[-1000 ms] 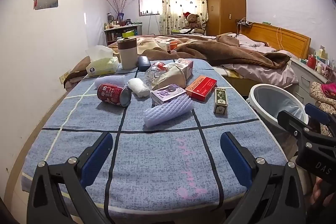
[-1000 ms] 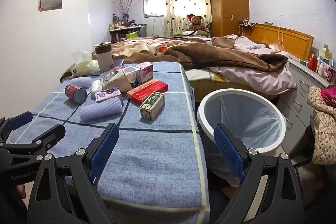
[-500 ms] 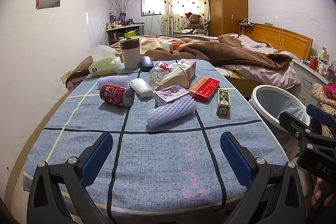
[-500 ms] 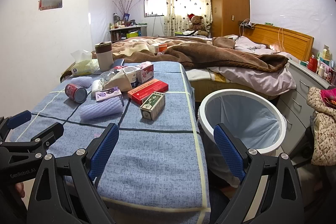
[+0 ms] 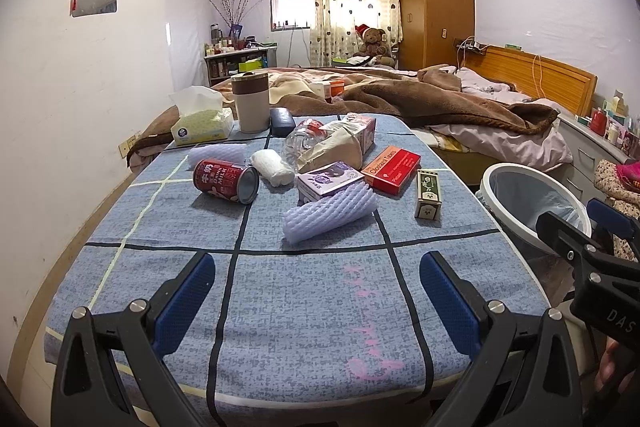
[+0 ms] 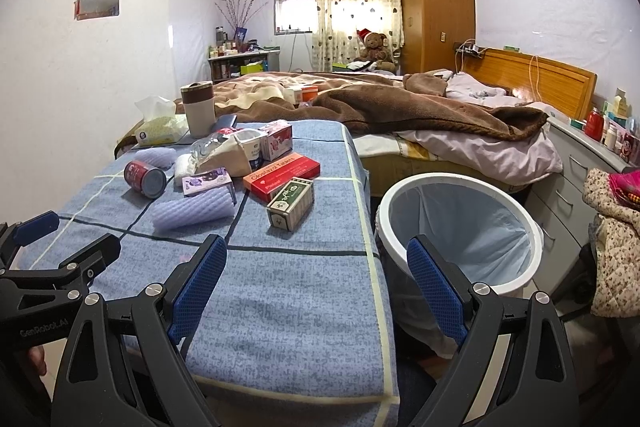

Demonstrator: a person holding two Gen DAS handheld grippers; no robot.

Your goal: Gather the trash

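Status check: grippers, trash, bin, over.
Left gripper and right gripper open, empty. Trash untouched on table; green box nearest bin. Path clear.

left gripper [image 5: 316,297] a little closer to the trash on the table [image 5: 280,307] than before, right gripper [image 6: 316,283] slightly forward too

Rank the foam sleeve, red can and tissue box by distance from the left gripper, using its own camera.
From the left gripper:
1. Foam sleeve, centre of the table, nearest.
2. Red can, lying on its side, further left.
3. Tissue box, far left corner.
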